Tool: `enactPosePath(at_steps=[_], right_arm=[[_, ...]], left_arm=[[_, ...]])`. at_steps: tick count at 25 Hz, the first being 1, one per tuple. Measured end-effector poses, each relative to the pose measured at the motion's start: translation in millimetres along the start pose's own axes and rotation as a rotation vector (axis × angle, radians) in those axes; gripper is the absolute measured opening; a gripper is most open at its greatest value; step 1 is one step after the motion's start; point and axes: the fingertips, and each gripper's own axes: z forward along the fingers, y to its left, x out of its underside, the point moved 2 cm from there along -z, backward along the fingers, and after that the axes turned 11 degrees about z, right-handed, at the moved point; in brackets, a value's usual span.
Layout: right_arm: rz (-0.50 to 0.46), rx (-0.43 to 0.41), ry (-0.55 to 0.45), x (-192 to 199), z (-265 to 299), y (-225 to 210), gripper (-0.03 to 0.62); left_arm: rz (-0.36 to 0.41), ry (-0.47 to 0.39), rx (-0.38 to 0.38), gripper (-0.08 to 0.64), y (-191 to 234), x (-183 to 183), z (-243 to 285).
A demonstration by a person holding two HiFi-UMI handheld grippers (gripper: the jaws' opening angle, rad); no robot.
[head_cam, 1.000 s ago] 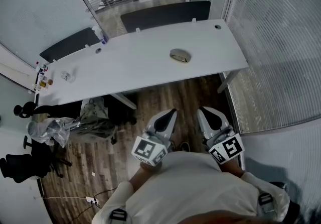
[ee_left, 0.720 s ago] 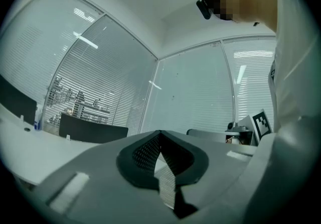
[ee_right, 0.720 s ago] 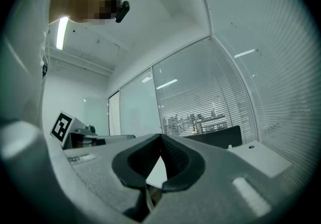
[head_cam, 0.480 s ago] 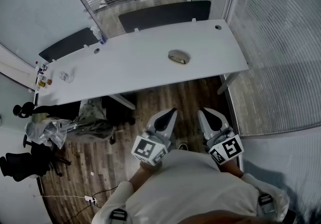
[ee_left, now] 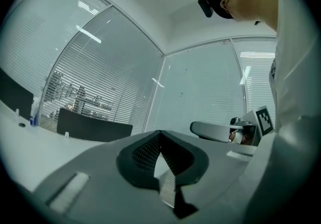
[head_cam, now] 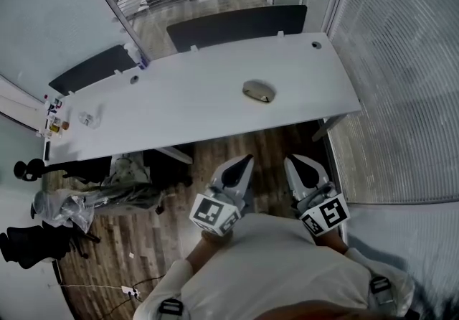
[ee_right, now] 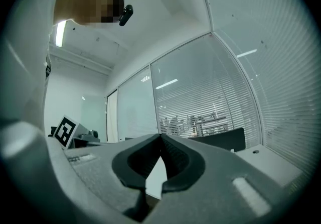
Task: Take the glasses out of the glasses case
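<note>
A closed, oval, grey-green glasses case [head_cam: 258, 90] lies on the long white table [head_cam: 186, 103], right of its middle. No glasses show. My left gripper [head_cam: 248, 158] and right gripper [head_cam: 288, 160] are held side by side close to my body, over the wooden floor and short of the table's near edge. Both point level at the table, and both are shut with nothing between the jaws. In the left gripper view the left gripper [ee_left: 160, 132] shows its jaw tips meeting; the right gripper [ee_right: 160, 136] looks the same in its own view.
Small bottles and clutter [head_cam: 54, 121] sit at the table's far left end. Dark chairs [head_cam: 237, 23] stand behind the table. Glass walls with blinds [head_cam: 409, 74] close the right side. Bags [head_cam: 86, 196] and cables lie on the floor at the left.
Both grippers and the head camera have moved a little toward the table; the table and case now sit slightly lower and nearer in the head view. The jaws stayed shut.
</note>
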Motion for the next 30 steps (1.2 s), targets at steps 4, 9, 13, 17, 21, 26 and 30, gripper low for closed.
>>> enactPosePath(at_steps=[4, 9, 13, 17, 21, 26, 30], right_arm=[[0.003, 0.001, 0.019, -0.2, 43.2, -11.2, 0.002], [-0.003, 0.012, 0.028, -3.2, 105.4, -25.9, 0.002], [-0.025, 0.015, 0.024, -6.2, 156.5, -36.6, 0.002], [-0.034, 0.019, 0.018, -12.9, 203.2, -47.3, 0.002], [-0.034, 0.018, 0.016, -14.1, 246.7, -59.2, 0.002], [-0.042, 0.018, 0.021, -11.4, 288.8, -69.4, 0.002], [-0.04, 0.026, 0.033, -4.4, 302.9, -77.7, 0.002]], left_arm=[[0.005, -0.01, 0.007, 0.003, 40.4, -4.1, 20.0], [0.0, -0.011, 0.02, 0.003, 96.3, -8.2, 46.7], [0.006, -0.018, 0.033, 0.003, 141.9, -12.9, 69.2], [0.004, -0.016, 0.032, 0.003, 184.2, -20.6, 89.2], [0.008, -0.031, 0.039, 0.003, 219.3, -27.5, 108.1], [0.009, -0.023, 0.04, 0.003, 259.0, -26.8, 123.9], [0.012, -0.017, 0.037, 0.003, 275.2, -21.1, 131.2]])
